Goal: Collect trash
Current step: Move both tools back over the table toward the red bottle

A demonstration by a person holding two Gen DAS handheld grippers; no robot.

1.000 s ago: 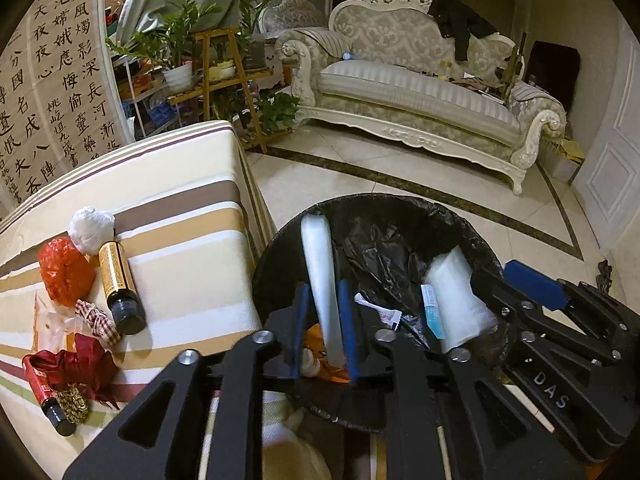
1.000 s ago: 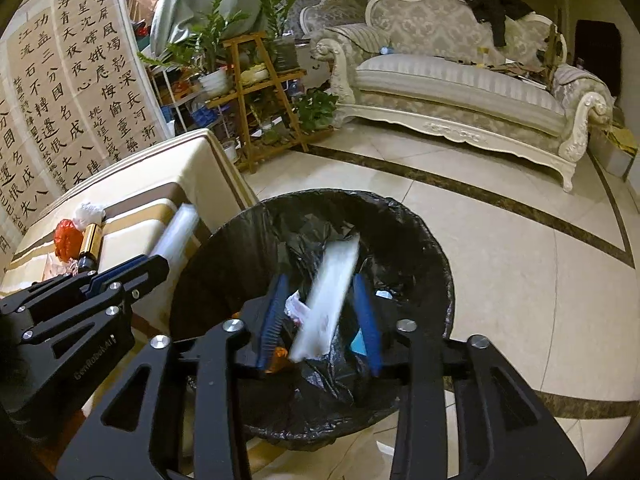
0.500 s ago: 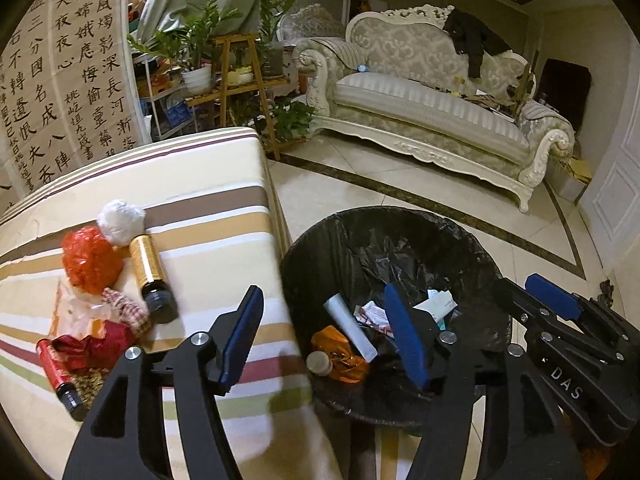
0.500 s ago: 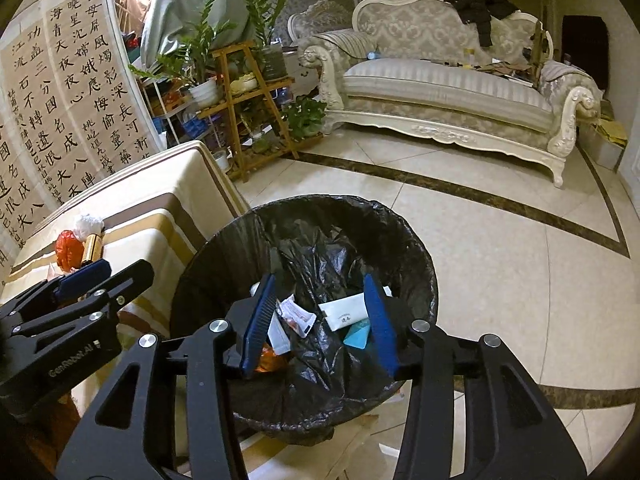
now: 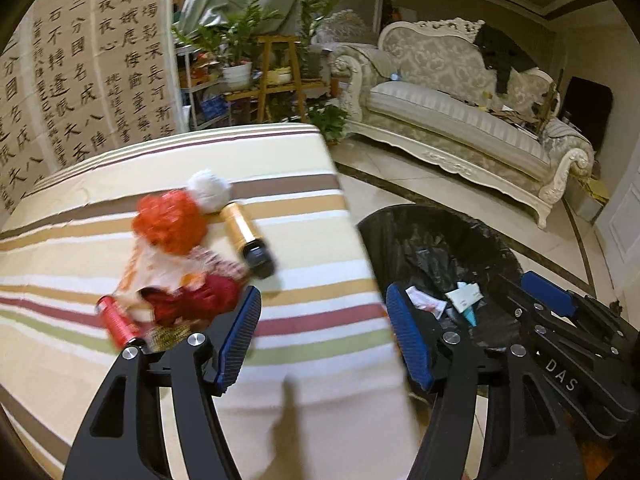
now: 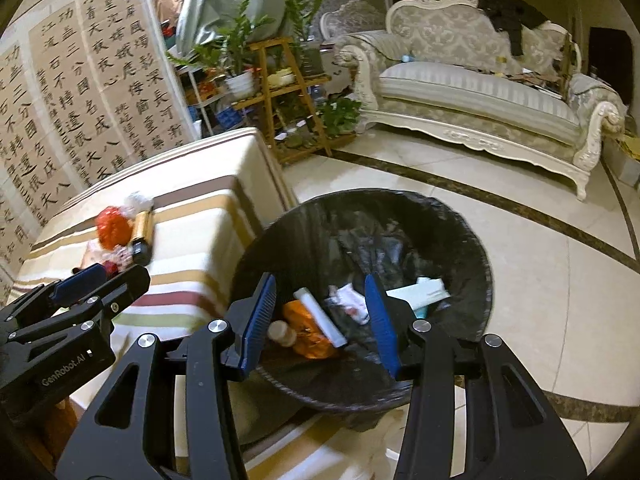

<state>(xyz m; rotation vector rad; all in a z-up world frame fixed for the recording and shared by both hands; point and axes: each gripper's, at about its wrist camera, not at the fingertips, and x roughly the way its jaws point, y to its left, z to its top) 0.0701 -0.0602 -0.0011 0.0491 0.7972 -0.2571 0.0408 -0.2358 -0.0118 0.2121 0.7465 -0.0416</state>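
Fingers first: my left gripper [image 5: 324, 338] has its fingers spread with nothing between them, over the striped worktop [image 5: 312, 240] near its edge. My right gripper [image 6: 320, 320] also has its fingers apart and empty, hanging above the bin [image 6: 472, 240].

Just beyond the left finger of the left gripper lies the remaining trash pile [image 5: 180, 264]: a red bottle [image 5: 116, 322] nearest that fingertip, dark red wrapping beside it, then a gold bottle [image 5: 246, 236] with a black cap, an orange ball and a white wad farthest off. They touch and overlap, and the view is blurred, so I cannot tell exactly what rests on what.

Inside the bin, past the right gripper's fingers, I see a white tube, an orange wrapper and paper scraps lying on the black liner.

My judgement: the step in hand is going for the next piece. I'd swing the left gripper toward the pile, take one rigid item such as the gold bottle across its body, fingers square to its length so it cannot roll. I'd avoid the loose wrapping at first, since it may drag its neighbours. The right gripper should clear the bin mouth.
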